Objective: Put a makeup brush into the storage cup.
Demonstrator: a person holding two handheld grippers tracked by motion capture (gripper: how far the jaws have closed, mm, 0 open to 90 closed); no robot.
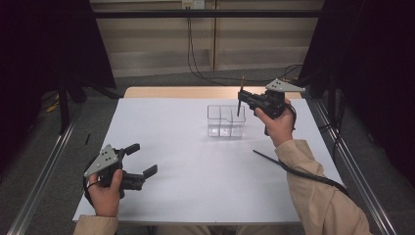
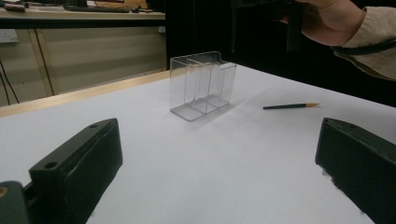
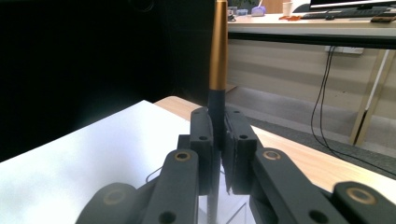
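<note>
surface: white table [image 1: 195, 186] | on it: clear divided holder [image 1: 225, 121], dark pen [image 1: 266, 157]

pen [image 3: 218, 56]: black, gold end | organizer [image 1: 225, 121]: clear | table [image 1: 195, 171]: white

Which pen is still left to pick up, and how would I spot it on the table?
Start at the white table and find the clear divided holder near its far side. The loose pen lies flat on the sheet nearer the person, by the right sleeve. Unlike the pen held upright in the right claw, nothing grips it.
</note>
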